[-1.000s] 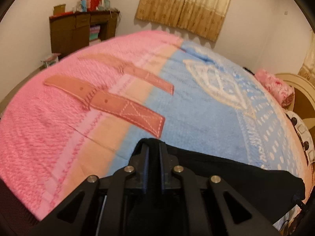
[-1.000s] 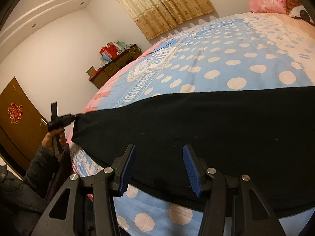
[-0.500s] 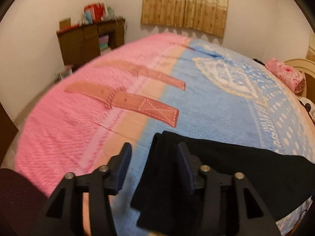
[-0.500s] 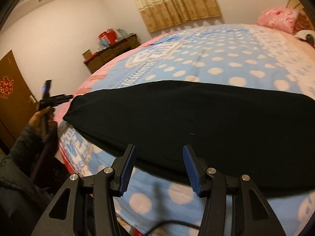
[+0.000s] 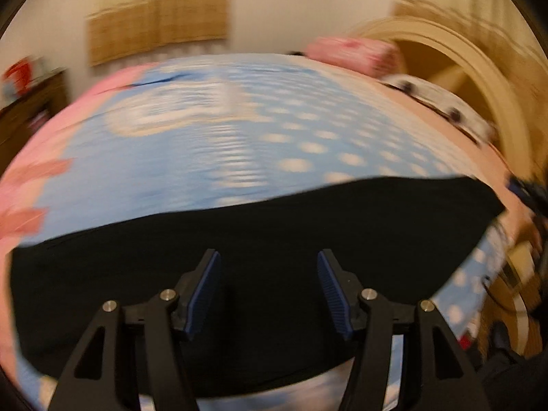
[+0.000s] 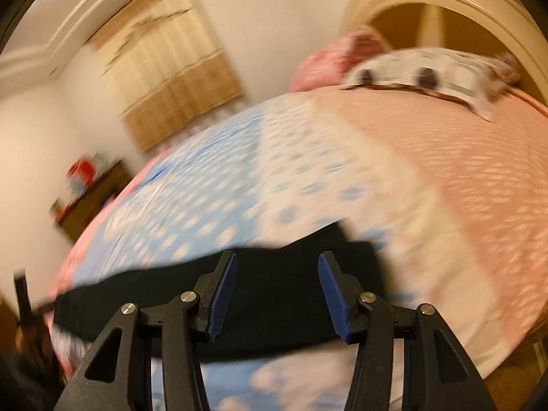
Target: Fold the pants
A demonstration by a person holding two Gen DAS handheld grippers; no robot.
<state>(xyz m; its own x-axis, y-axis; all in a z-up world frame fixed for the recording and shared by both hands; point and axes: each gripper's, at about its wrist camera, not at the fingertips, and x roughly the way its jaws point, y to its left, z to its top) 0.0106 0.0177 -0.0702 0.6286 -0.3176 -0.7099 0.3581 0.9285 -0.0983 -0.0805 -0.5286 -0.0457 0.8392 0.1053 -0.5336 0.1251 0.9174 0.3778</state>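
The black pants (image 5: 260,239) lie flat in a long band across the near side of the bed. My left gripper (image 5: 269,289) is open and empty, above the middle of the band. In the right wrist view the pants (image 6: 274,294) run from the left edge to a folded end at the right. My right gripper (image 6: 277,291) is open and empty, just above that part of the pants. Both views are blurred by motion.
The bed has a blue, white-dotted and pink blanket (image 5: 222,144). A pink pillow (image 5: 352,51) and a patterned pillow (image 6: 428,68) lie by the arched headboard (image 5: 455,65). A dark wooden cabinet (image 6: 89,198) stands by the wall, curtains (image 5: 157,24) behind.
My left gripper let go of the pants' end, opened, and swung right over the middle. My right gripper stayed open and swung toward the headboard end of the pants.
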